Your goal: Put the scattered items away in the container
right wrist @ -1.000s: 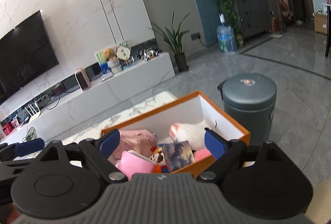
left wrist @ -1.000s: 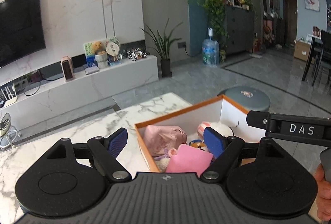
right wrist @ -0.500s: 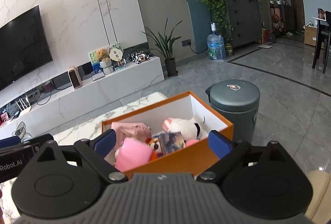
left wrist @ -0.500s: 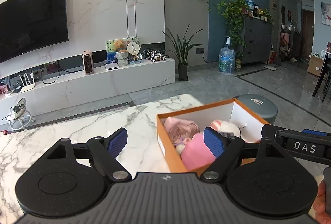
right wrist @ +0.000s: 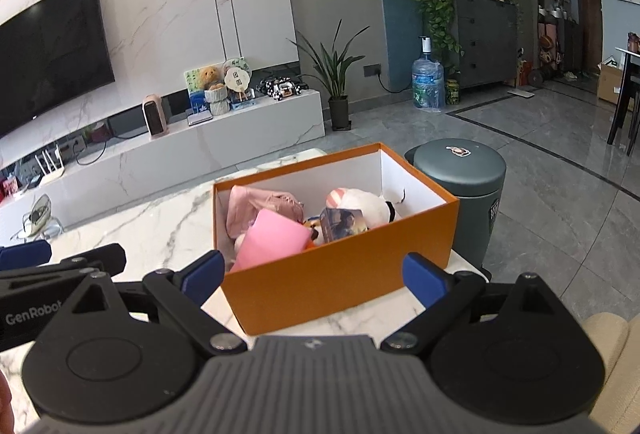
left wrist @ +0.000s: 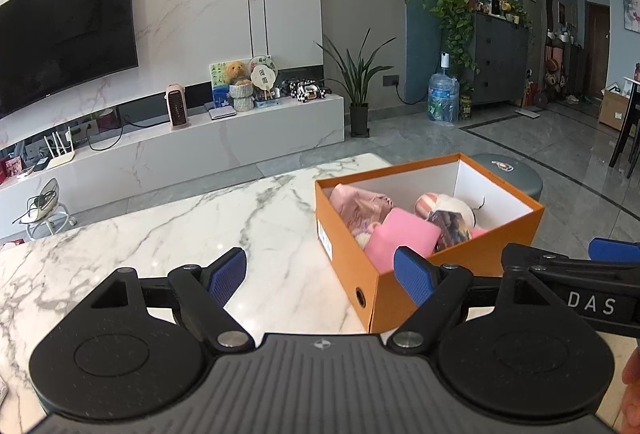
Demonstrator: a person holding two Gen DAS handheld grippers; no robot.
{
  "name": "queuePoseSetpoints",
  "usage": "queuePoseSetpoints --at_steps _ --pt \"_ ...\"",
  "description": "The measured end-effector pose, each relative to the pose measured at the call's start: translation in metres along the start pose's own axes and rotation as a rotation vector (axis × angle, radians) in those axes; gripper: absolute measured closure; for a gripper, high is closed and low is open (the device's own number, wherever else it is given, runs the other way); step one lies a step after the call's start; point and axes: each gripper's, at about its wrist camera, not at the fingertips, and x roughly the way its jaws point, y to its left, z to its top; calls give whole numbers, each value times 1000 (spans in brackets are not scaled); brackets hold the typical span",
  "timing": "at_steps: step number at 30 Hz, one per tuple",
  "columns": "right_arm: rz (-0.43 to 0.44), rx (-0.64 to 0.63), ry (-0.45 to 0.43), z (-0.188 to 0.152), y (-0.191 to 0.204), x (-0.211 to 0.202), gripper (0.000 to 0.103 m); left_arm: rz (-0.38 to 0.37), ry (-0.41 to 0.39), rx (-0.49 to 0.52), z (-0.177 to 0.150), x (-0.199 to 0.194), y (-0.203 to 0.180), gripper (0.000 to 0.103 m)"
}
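An orange box (left wrist: 344, 222) (right wrist: 340, 274) stands on the marble table (left wrist: 200, 226) near its right end. Inside lie a pink bag (left wrist: 360, 205) (right wrist: 260, 205), a pink block (left wrist: 400, 238) (right wrist: 276, 238), a white plush toy (left wrist: 452, 205) (right wrist: 360, 201) and a picture card (left wrist: 450, 230) (right wrist: 342, 224). My left gripper (left wrist: 320, 270) is open and empty, short of the box's near left corner. My right gripper (right wrist: 314, 276) is open wide and empty, in front of the box's near long wall and apart from it.
A grey-green bin (right wrist: 460, 201) (left wrist: 508, 173) stands on the floor just beyond the table's right end. A cream cushion (right wrist: 612, 334) shows at the lower right. A white TV bench (left wrist: 200, 141) runs along the far wall. Each gripper's arm shows at the edge of the other's view.
Both grippers have drawn back from over the box, which now sits farther ahead. The right jaws have spread wider. The things in the box have not moved.
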Motion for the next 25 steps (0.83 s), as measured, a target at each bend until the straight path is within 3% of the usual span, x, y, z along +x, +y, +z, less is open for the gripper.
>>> queuePoseSetpoints --at_steps 25 --pt "-40 13 37 -20 0 1 6 26 35 39 -13 2 -9 7"
